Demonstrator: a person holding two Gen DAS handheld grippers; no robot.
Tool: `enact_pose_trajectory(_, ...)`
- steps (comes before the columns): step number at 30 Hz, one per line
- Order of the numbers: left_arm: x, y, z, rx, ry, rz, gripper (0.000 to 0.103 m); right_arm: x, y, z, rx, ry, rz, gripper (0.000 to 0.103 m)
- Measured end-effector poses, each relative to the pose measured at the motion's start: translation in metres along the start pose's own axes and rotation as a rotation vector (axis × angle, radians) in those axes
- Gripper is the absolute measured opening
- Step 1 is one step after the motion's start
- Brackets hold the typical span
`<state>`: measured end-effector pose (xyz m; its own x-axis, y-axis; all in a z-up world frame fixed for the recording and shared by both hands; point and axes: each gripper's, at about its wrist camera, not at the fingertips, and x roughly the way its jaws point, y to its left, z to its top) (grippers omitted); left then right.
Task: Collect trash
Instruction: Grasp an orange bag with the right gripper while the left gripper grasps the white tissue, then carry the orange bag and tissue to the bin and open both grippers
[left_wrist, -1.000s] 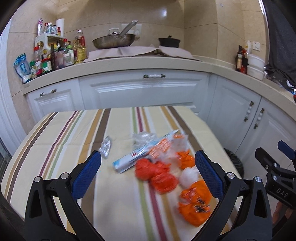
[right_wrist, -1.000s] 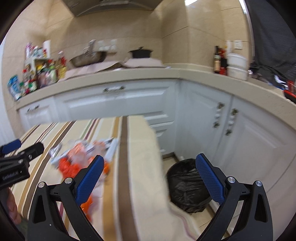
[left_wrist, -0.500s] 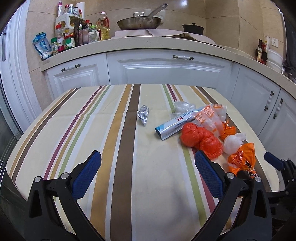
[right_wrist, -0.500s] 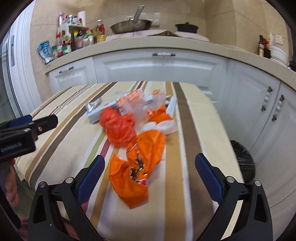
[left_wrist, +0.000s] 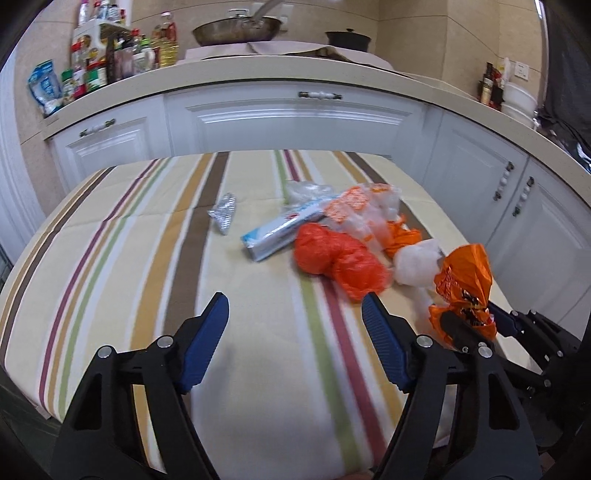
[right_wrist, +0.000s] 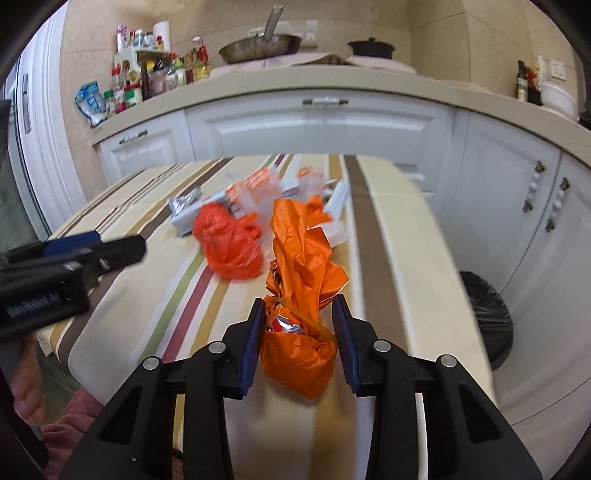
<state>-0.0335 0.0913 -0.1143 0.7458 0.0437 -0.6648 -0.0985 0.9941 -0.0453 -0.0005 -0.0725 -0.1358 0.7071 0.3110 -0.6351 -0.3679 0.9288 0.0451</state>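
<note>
Trash lies on the striped tablecloth (left_wrist: 147, 258): a crumpled red-orange bag (left_wrist: 338, 258), a white-blue tube box (left_wrist: 280, 232), a foil blister pack (left_wrist: 223, 214), clear wrappers (left_wrist: 354, 206) and a white wad (left_wrist: 417, 264). My right gripper (right_wrist: 298, 321) is shut on an orange snack bag (right_wrist: 301, 280), which stands up between its pads; it also shows in the left wrist view (left_wrist: 463, 284). My left gripper (left_wrist: 295, 317) is open and empty, above the cloth in front of the red-orange bag (right_wrist: 229, 243).
A bin lined with a black bag (right_wrist: 485, 317) stands on the floor right of the table, by the white cabinets (right_wrist: 509, 206). The counter (left_wrist: 295, 74) behind holds bottles, a pan and a pot.
My right gripper closed on the orange snack bag and lifted its top upright. My left gripper narrowed somewhat and shifted toward the trash pile.
</note>
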Motion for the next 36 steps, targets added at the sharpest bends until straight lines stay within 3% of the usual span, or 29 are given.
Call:
enact_pose_trajectory(7, 0.016, -0.053, 0.007, 0.072, -0.004, -0.065, 0.072, -0.017, -0.036, 0.003, 0.057, -0.041, -0.067, 0.037)
enact_pose_trajectory(10, 0.028, -0.075, 0.007, 0.100, 0.014, -0.078, 0.067, -0.023, -0.054, 0.002, 0.086, -0.054, -0.097, 0.037)
enact_pose_trajectory(17, 0.055, -0.108, 0.011, 0.121, 0.022, -0.038, 0.059, -0.031, -0.092, -0.002, 0.154, -0.083, -0.140, 0.037)
enact_pose_trajectory(25, 0.075, -0.121, 0.004, 0.140, 0.067, 0.001, 0.024, -0.027, -0.123, -0.010, 0.213, -0.081, -0.149, 0.037)
enact_pose_trajectory(36, 0.051, -0.132, 0.002, 0.178, 0.022, 0.002, 0.016, -0.031, -0.143, -0.012, 0.250, -0.101, -0.173, 0.037)
